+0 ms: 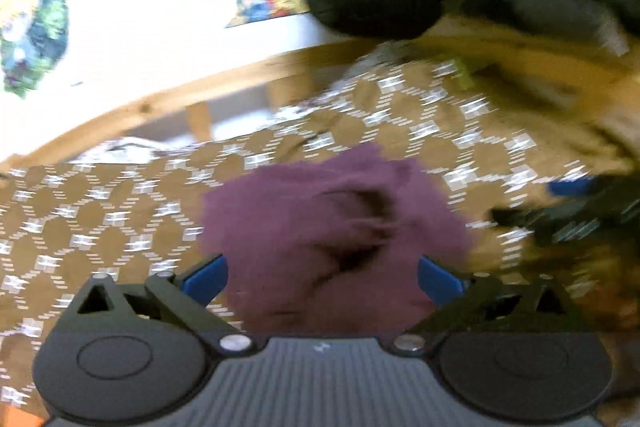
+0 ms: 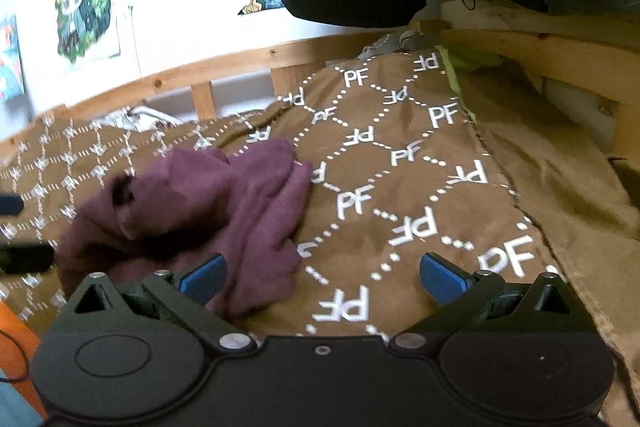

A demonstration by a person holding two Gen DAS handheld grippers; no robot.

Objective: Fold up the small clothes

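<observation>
Your left gripper [image 1: 323, 277] stands with its jaws as wide as they go, and nothing is pinched in them: the purple garment [image 1: 332, 239] lies in the gap between the blue pads [image 1: 206, 277], but the pads sit clear of the cloth on both sides. Your right gripper [image 2: 322, 277] is wide open too and has hold of nothing; only the brown patterned bedspread [image 2: 400, 187] shows between its pads.

The garment is a crumpled heap on the bedspread, not yet flattened or folded. In the left wrist view it lies straight ahead of your left gripper, centred in the jaws, though that picture is smeared, so its edges are hard to pick out. In the right wrist view the same garment [image 2: 192, 211] lies ahead and to the left, with one lobe reaching under the left pad of your right gripper. Its bulk runs roughly crosswise from the bunched dark fold [image 2: 120, 195] at the far left towards the rounded end [image 2: 288, 163] nearer the middle.

So your left hand looks the nearer one, already lined up over the cloth. Your right hand would need to shift left to reach the rounded end. The wooden bed rail [image 2: 224, 67] lies well beyond.
</observation>
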